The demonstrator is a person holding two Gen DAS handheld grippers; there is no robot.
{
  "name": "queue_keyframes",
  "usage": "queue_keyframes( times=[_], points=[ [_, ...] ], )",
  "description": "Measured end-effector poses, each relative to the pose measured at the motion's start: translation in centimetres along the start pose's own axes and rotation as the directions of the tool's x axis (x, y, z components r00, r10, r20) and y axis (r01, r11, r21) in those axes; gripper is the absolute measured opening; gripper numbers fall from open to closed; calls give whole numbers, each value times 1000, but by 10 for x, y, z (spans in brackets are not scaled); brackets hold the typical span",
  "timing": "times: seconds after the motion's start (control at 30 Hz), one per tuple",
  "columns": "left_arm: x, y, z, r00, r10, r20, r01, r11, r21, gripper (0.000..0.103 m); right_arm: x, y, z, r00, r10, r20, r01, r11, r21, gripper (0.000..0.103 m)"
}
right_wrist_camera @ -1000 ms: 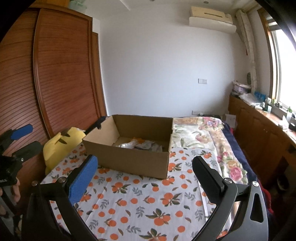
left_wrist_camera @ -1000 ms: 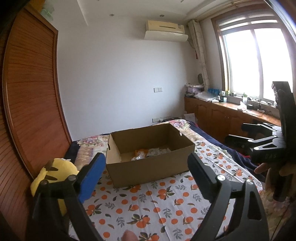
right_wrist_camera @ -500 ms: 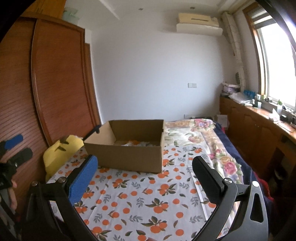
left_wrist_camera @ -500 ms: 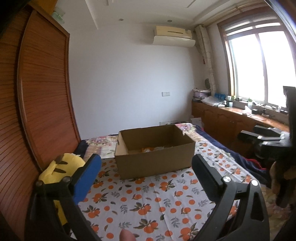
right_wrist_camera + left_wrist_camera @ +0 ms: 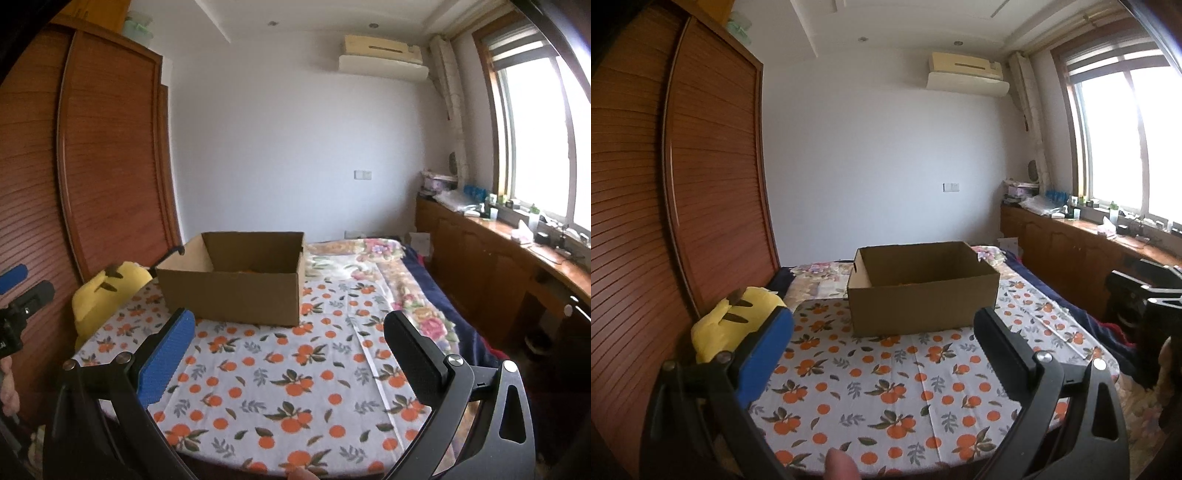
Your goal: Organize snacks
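An open cardboard box (image 5: 923,291) stands on the bed's orange-print cloth (image 5: 886,387); it also shows in the right wrist view (image 5: 236,284). Only an orange sliver of the snacks (image 5: 247,270) shows over its rim. My left gripper (image 5: 882,343) is open and empty, well back from the box near the cloth's front edge. My right gripper (image 5: 288,343) is open and empty, likewise back from the box. Each gripper shows at the edge of the other's view.
A yellow plush toy (image 5: 735,317) lies left of the box by the wooden wardrobe (image 5: 683,203). Wooden cabinets (image 5: 498,266) with clutter run under the window on the right. A floral quilt (image 5: 369,258) covers the bed behind the cloth.
Both grippers have pulled back and away from the box, so the view sits lower and the snacks inside have dropped behind the rim. Both stay open and empty.
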State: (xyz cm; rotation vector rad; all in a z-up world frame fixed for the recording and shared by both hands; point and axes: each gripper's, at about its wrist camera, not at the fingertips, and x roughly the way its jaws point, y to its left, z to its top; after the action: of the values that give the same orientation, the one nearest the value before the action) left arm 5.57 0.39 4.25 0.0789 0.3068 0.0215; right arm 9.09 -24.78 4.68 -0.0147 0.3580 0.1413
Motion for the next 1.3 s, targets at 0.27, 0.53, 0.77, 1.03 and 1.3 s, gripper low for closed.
queue_keyframes(
  times=[0.27,0.53,0.77,1.03,1.3],
  points=[
    [-10,-6,-15,1000,17,-6,-17,1000,13,99,-21,14,-14,1000,15,2,-15,1000,-9,103],
    [-14,-7,-28,999,38,-20,-38,999,1,99,-28,21,-27,1000,9,10,-9,1000,2,103],
    [-7,-4,-37,998,52,-31,-52,999,5,99,-18,20,-34,1000,3,-11,-3,1000,0,103],
    [1,-3,-44,998,43,-56,-43,999,-6,99,-12,17,-41,1000,-6,-25,6,1000,3,103],
    [2,-3,-45,998,45,-49,-45,999,-3,99,-13,14,-42,1000,-17,-22,17,1000,5,103]
  ],
)
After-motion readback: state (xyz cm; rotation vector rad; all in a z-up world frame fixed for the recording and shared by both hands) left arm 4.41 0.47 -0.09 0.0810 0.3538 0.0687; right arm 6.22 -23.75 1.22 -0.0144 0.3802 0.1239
